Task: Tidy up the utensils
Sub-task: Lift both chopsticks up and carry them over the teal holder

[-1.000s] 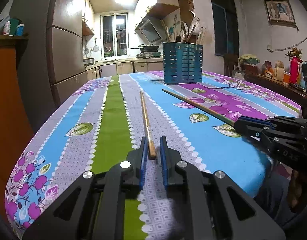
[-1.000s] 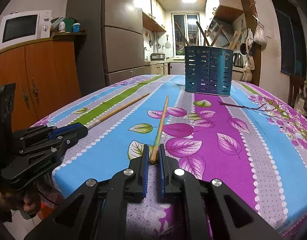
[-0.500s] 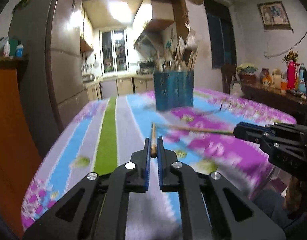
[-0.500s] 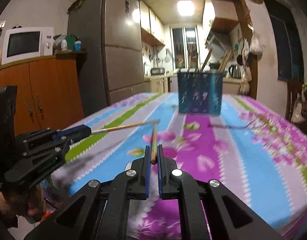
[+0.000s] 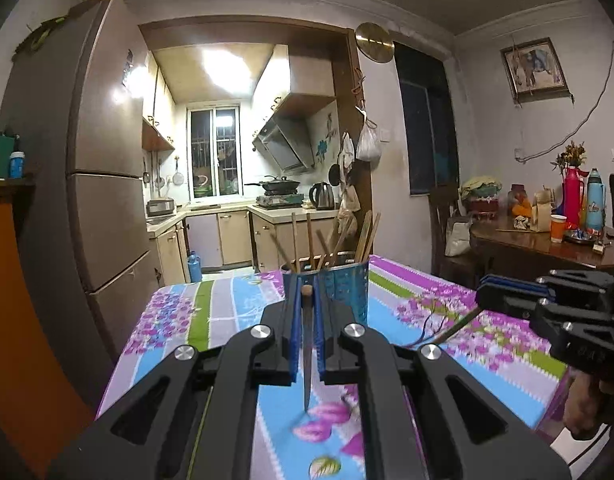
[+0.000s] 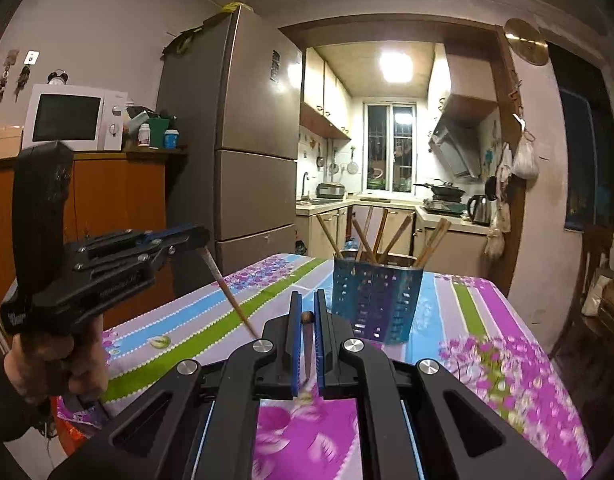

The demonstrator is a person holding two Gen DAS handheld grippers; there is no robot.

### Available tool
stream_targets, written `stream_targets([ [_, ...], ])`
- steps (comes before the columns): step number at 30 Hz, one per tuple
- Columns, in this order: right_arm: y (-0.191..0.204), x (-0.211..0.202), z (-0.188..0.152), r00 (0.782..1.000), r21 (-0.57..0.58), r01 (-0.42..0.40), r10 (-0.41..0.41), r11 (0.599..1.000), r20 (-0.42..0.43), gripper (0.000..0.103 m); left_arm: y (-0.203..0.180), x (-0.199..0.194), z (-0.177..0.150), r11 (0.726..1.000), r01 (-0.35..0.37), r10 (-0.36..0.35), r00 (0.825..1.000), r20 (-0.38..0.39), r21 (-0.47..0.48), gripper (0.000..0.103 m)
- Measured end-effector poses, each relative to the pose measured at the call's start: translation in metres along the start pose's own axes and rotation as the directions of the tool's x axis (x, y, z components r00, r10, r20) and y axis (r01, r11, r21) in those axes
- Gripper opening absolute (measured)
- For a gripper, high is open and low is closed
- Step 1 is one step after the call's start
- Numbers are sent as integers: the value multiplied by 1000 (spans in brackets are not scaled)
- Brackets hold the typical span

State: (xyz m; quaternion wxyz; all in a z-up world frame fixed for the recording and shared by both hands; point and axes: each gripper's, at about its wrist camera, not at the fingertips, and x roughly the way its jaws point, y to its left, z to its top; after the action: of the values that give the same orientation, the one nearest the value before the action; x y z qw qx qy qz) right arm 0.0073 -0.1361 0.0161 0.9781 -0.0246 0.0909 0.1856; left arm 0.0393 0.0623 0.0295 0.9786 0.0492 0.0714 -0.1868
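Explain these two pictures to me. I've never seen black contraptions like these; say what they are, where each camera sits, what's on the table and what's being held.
No robot: a person holds a pistol-grip clamp in each hand, with a camera on each looking along its two fingers. One picture looks over the left gripper, the other over the right gripper; each also shows the other clamp at its edge. Both are shut, each on a wooden chopstick, the left chopstick and the right chopstick, raised above the floral tablecloth with the tip hanging down. On the table stands a blue slotted holder already holding several chopsticks.
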Motion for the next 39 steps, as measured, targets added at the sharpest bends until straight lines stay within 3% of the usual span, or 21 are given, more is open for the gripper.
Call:
stream_targets([
  [5,-26,16,19,999,29,-21,22,999,-26,7,-5,17,20,1000,16,-16,1000,-24,-3,5],
  [14,-47,8,56,999,10,-37,37,999,-25,7,-7,27,25,998,35,-37,999,-30,-50,5],
  [29,-76,13,51,999,27,-33,33,999,16,7,-16,41,36,998,36,-41,994,-105,-56,5],
  [39,-77,19,68,998,37,-32,30,999,58,7,-27,42,54,998,44,-47,996,-74,-48,5],
])
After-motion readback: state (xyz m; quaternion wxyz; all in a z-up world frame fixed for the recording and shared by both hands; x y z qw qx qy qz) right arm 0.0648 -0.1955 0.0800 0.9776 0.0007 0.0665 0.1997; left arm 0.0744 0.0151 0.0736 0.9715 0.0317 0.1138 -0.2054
